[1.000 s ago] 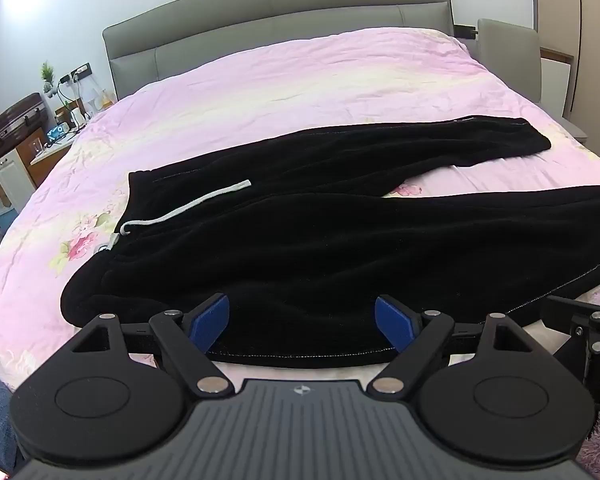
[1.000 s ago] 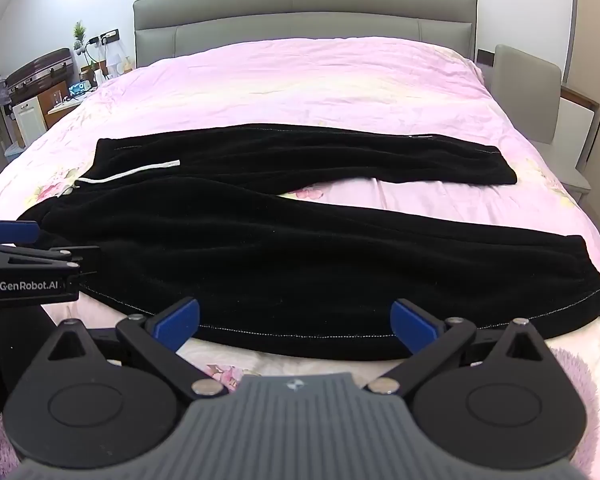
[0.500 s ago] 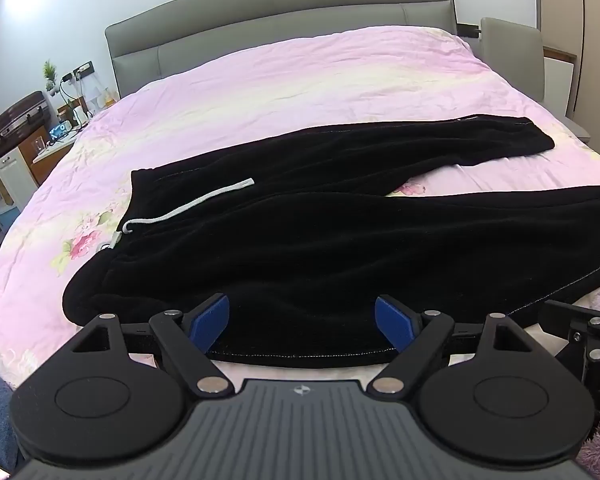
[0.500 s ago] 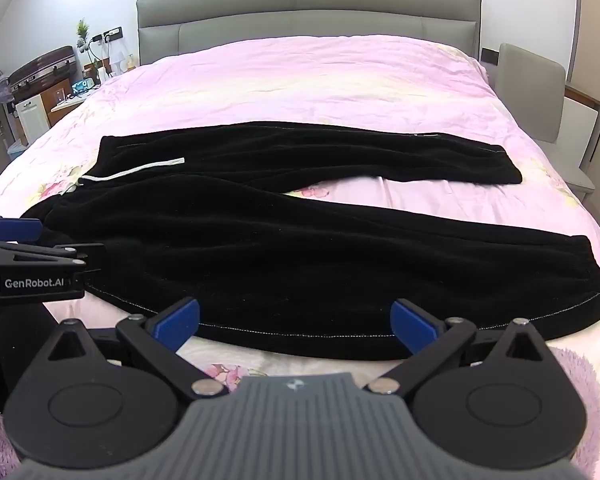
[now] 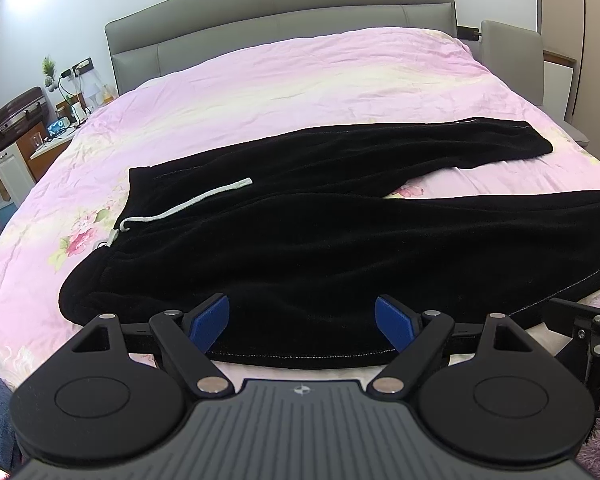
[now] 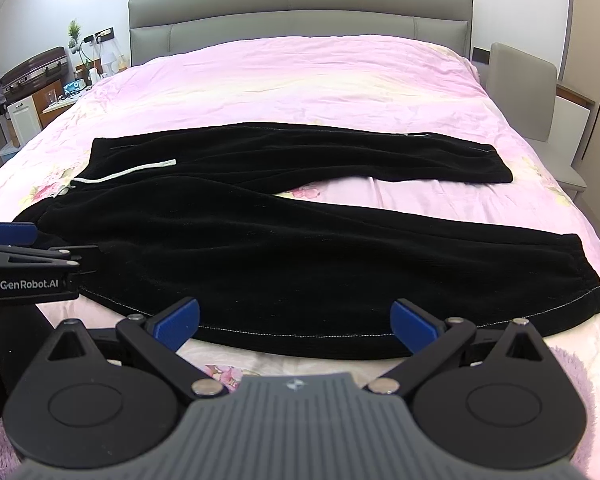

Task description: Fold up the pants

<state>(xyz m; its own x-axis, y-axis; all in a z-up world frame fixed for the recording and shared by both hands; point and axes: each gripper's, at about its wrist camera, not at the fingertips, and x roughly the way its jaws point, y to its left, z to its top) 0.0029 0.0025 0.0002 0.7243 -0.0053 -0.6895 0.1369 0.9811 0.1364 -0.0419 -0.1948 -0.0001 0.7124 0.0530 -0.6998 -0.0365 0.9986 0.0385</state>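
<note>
Two claws are poised at the near edge of the pants (image 5: 300,240), and nothing has been gripped yet. The black pants are spread across the pink bed (image 5: 300,80), waistband toward the headboard's left side, a white drawstring (image 5: 188,208) lying on the waist, and the two legs splayed apart with a wedge of floral sheet showing between them. The far leg (image 6: 340,156) is laid closer to the headboard, the near leg (image 6: 300,264) closer to the foot of the bed. The left claw (image 5: 302,322) is held wide open over the hem-side seam of the near leg, blue pads either side of the cloth edge; the right claw (image 6: 296,320) is likewise spread open further along that same edge, toward the cuff. This spacing is judged to be deliberate: with two holds along one long edge, the near leg could be lifted evenly and carried over onto the far leg. Against the pictures from half a second and one second ago, very little is changed: the pants are unmoved, both claws are kept just as wide, and only a slight drift of each view toward the headboard is noticed, suggesting a slow approach.
</note>
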